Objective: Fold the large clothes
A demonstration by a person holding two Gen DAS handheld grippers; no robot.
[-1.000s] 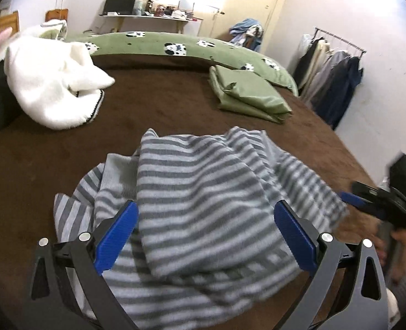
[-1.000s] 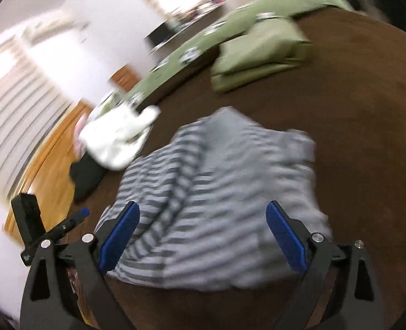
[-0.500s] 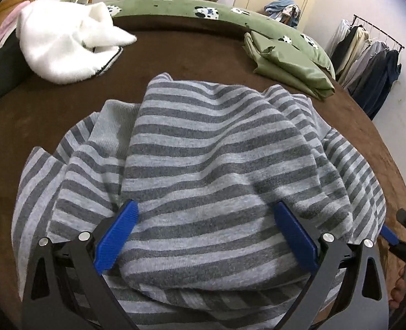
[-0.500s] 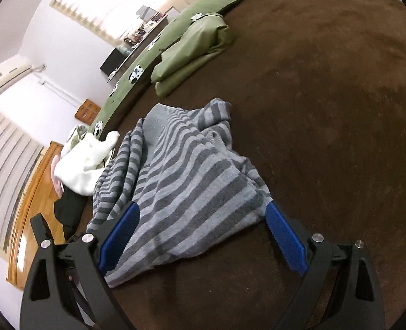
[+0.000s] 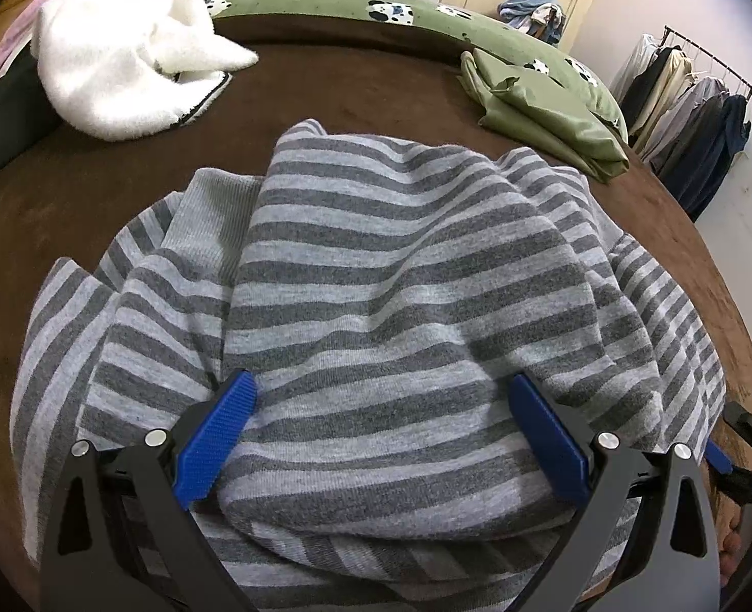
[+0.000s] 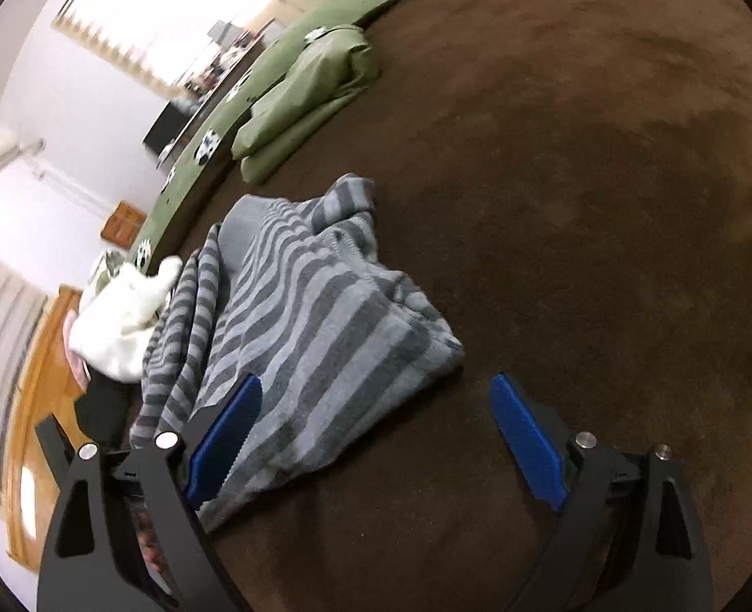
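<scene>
A grey striped sweater [image 5: 396, 275] lies rumpled and partly folded over on the brown bedspread [image 5: 355, 86]. My left gripper [image 5: 383, 433] is open, low over the sweater's near edge, with a bulge of cloth between its blue pads. My right gripper [image 6: 376, 438] is open at the sweater's right side; its left pad lies over the striped cloth [image 6: 319, 336], its right pad over bare bedspread [image 6: 579, 204]. The right gripper also shows at the right edge of the left wrist view [image 5: 748, 454].
A white fluffy garment [image 5: 121, 71] lies at the far left, a folded green garment [image 5: 544, 102] at the far right, a green cow-print cushion [image 5: 386, 15] along the far edge. A clothes rack [image 5: 692, 102] stands right. A wooden bed frame [image 6: 34, 408] runs left.
My left gripper has moved forward and down onto the sweater. My right gripper has swung lower to the sweater's right side. Both stay open.
</scene>
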